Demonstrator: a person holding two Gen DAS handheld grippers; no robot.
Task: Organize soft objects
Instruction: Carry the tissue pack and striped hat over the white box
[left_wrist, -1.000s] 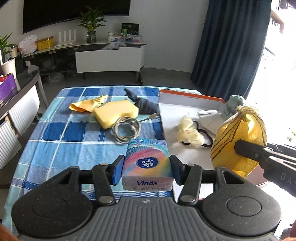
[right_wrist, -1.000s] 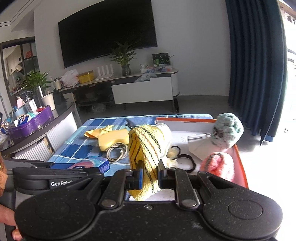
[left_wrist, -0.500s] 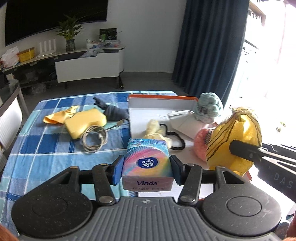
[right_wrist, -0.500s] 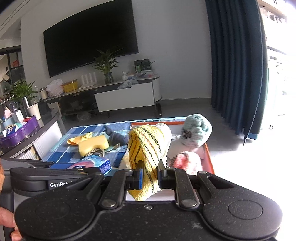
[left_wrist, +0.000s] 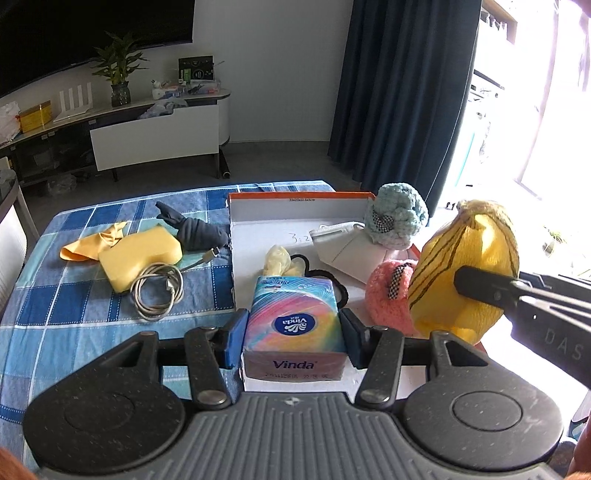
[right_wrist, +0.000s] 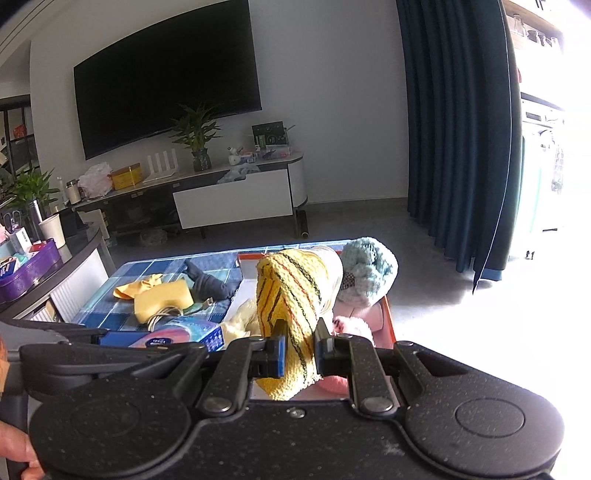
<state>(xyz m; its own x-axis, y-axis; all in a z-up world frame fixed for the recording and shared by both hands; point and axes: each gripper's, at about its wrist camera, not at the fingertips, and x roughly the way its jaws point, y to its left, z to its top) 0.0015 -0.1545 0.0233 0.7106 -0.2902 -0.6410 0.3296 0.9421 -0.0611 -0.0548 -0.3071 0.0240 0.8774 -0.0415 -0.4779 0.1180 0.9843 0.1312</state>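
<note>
Both hands have swung right over the last second: the white box (left_wrist: 295, 225) now sits dead ahead in both views, where a second ago the blue checked tablecloth (left_wrist: 74, 295) filled most of the left view. Grips unchanged. Left gripper (left_wrist: 293, 341) is clamped on the Vinda tissue pack (left_wrist: 295, 325), now hanging over the box's near left corner. Right gripper (right_wrist: 298, 356) is pinched tight on the yellow striped knit piece (right_wrist: 295, 295), carried over the box's near right side, just beside the pink fluffy ball (left_wrist: 388, 291).

My read: both items are at the drop zone; release is next.

Box already holds the blue crochet ball (left_wrist: 397, 216) at far right, a white mask (left_wrist: 347, 251), a pale glove (left_wrist: 279, 258) and a black hair tie (left_wrist: 341, 291).

Left on the cloth: yellow sponge (left_wrist: 140, 254), yellow rubber glove (left_wrist: 92, 247), dark sock (left_wrist: 195, 230), coiled white cable (left_wrist: 157, 291).

Room: dark TV (right_wrist: 166, 85), low media cabinet (right_wrist: 207, 199) with a plant (right_wrist: 195, 136), navy curtain (right_wrist: 458, 129) on the right.
</note>
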